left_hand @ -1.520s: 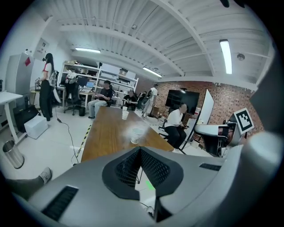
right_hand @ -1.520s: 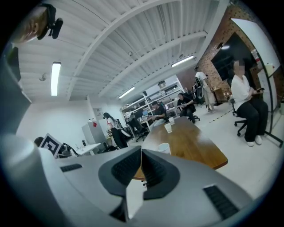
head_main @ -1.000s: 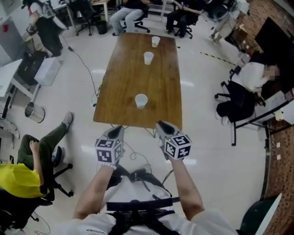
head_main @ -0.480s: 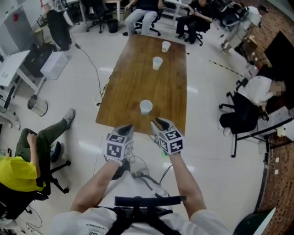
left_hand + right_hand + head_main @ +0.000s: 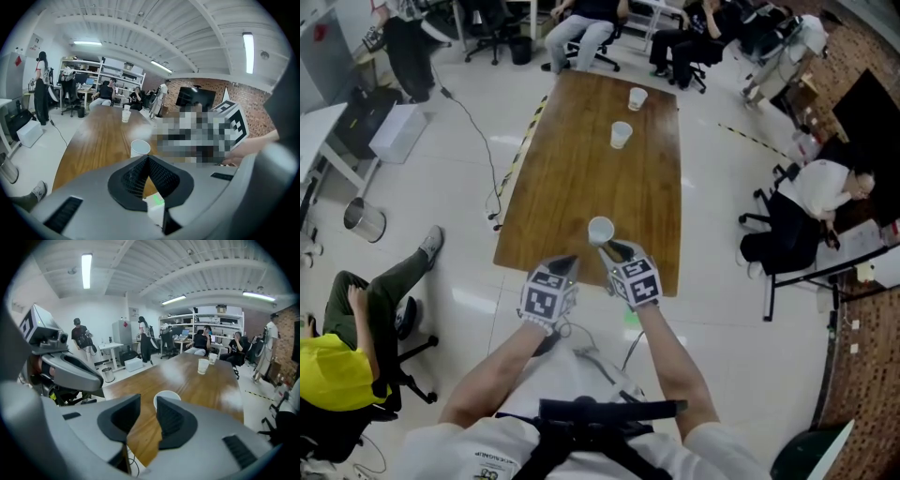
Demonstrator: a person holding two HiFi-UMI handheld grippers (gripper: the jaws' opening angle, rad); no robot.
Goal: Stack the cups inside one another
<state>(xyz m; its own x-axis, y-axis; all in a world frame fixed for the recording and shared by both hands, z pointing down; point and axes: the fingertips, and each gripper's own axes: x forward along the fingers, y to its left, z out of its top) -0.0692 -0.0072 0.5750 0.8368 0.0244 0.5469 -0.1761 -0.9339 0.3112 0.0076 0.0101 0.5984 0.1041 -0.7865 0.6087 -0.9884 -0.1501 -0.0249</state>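
Both arms (image 5: 670, 361) stretch forward, angled down at the counter's (image 5: 572, 169) near end: the right tool (image 5: 614, 251), jaws just opened and empty, sits just short of the closest cup (image 5: 601, 230), the left tool (image 5: 565, 262) closed alongside.

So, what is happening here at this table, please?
A person stands at the near end of a long brown wooden table, holding a two-jaw gripper in each hand. Three small white cups stand apart along it, none stacked yet: the nearest cup, the middle cup and the far cup. The right gripper has just been opening its jaws. Nothing is between them, and the nearest cup sits just ahead. The left gripper is shut and empty.
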